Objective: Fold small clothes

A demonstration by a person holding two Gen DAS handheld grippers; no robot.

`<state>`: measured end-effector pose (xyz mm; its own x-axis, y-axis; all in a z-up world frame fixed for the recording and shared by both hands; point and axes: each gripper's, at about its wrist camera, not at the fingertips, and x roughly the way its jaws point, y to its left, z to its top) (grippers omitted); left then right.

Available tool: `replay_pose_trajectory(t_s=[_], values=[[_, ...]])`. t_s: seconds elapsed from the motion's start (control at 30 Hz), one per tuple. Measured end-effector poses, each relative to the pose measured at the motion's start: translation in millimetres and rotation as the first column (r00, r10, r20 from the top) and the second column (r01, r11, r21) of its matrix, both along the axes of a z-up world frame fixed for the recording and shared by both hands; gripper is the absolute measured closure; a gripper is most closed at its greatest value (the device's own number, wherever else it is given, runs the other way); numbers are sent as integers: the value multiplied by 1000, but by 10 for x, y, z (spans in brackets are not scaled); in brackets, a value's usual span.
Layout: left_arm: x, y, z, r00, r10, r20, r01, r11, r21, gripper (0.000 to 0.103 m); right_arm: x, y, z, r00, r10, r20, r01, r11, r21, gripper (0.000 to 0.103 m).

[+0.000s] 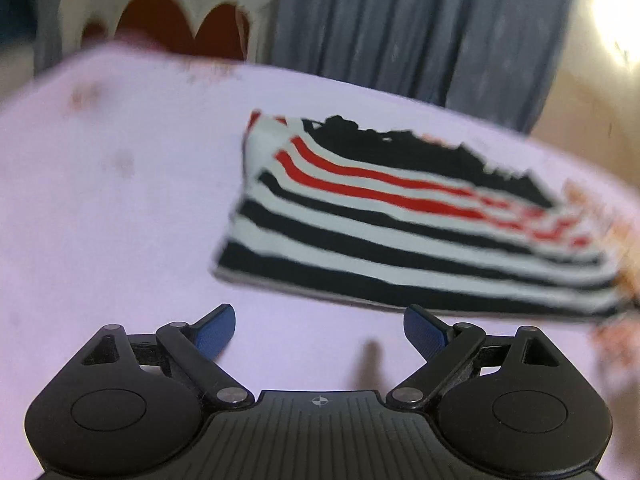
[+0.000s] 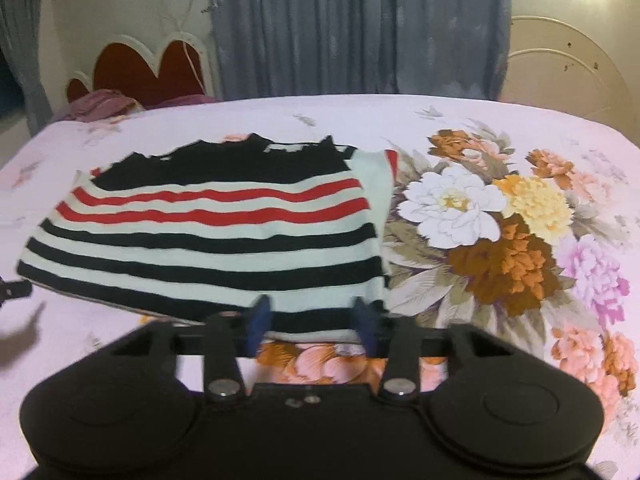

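- Left claw point(image 1: 319, 330): jaws spread wide, blue pads point(image 1: 214, 330) bare, nothing between them; it hangs over plain sheet.
- Right claw point(image 2: 312, 320): jaws part-way apart with a clear gap; the blue pads point(image 2: 259, 318) grip nothing, though the picture is blurred here.
- Striped top point(image 2: 208, 240): folded into a flat rectangle, black, white and red bands, solid black at the far edge. It lies just ahead of the right claw, its near hem showing between the pads. From the left claw it sits ahead and to the right, apart from the pads.
- Bed sheet point(image 2: 400, 120): pale lilac, with a large flower print point(image 2: 492, 232) just right of the top.
- Beyond: grey-blue curtain point(image 2: 360, 28), red scalloped headboard point(image 2: 148, 68).
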<state>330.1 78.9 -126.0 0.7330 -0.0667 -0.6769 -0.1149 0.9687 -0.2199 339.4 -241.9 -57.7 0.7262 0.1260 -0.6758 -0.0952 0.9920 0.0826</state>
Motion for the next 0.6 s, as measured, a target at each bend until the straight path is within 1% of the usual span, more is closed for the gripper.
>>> replay_pose_trajectory(t_s=[0.03, 0.1, 0.13, 0.23, 0.33, 0.47, 0.6], values=[[-11, 46, -40, 1000, 30, -4, -30, 996, -82, 29, 0, 16, 1, 1000, 6, 2, -6, 1000, 11, 89], [4, 125, -144, 995, 91, -30, -96, 976, -197, 43, 23, 45, -1, 1000, 13, 1, -13, 999, 30, 89], [14, 166, -189, 992, 122, -36, -128, 963, -238, 43, 40, 72, 2, 1000, 19, -1, -19, 999, 36, 89], [71, 334, -287, 976, 213, -37, -212, 906, -367, 43, 125, 140, 1, 999, 40, -5, -40, 998, 49, 89], [188, 442, -382, 963, 266, -36, -255, 860, -442, 43, 271, 210, 2, 998, 56, -8, -55, 996, 71, 89], [395, 499, -446, 954, 299, -21, -271, 829, -489, 43, 554, 375, -20, 997, 74, -23, -71, 993, 97, 90], [598, 593, -518, 945, 327, -3, -277, 795, -540, 43, 884, 637, -63, 994, 108, -32, -104, 988, 118, 92]])
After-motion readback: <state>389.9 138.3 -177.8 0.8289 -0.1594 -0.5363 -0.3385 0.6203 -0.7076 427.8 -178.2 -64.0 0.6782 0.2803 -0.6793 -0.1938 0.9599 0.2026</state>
